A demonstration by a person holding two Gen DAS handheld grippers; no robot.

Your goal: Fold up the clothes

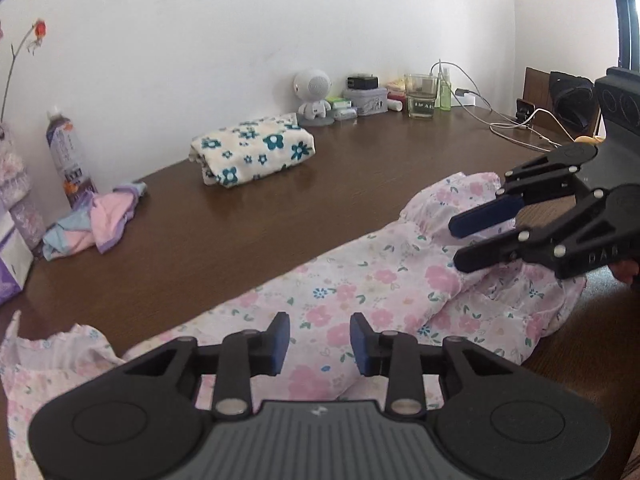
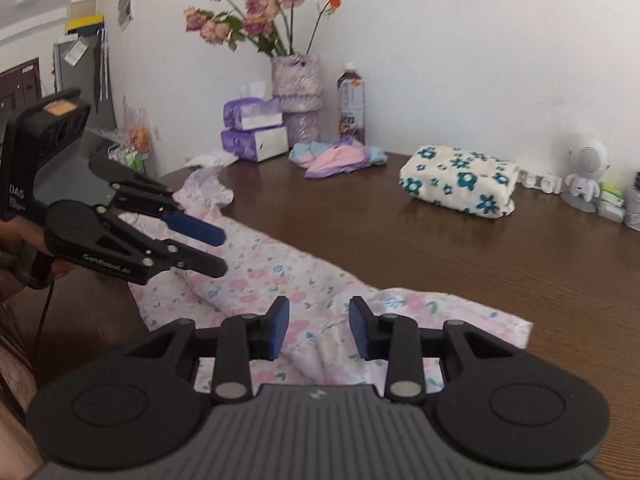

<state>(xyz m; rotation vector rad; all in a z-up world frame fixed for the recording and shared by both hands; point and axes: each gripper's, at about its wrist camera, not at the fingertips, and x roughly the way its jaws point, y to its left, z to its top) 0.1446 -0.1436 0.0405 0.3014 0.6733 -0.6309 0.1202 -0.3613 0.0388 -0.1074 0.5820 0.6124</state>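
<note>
the left gripper (image 1: 319, 338) hung over a pink floral garment (image 1: 360, 288) spread along the near edge of the brown table (image 1: 280, 208), its blue-padded jaws apart with nothing pinched between them. at the right, the right gripper (image 1: 460, 242) pointed in over the garment's bunched end, jaws parted, no cloth clamped. farther back lay a folded cream cloth with teal flowers (image 1: 254, 152) and a crumpled pink, blue and purple cloth (image 1: 96, 220) beside a bottle (image 1: 68, 152). along the wall stood a small white robot figure (image 1: 314, 94), a glass (image 1: 420, 96) and white cables (image 1: 516, 124).
</note>
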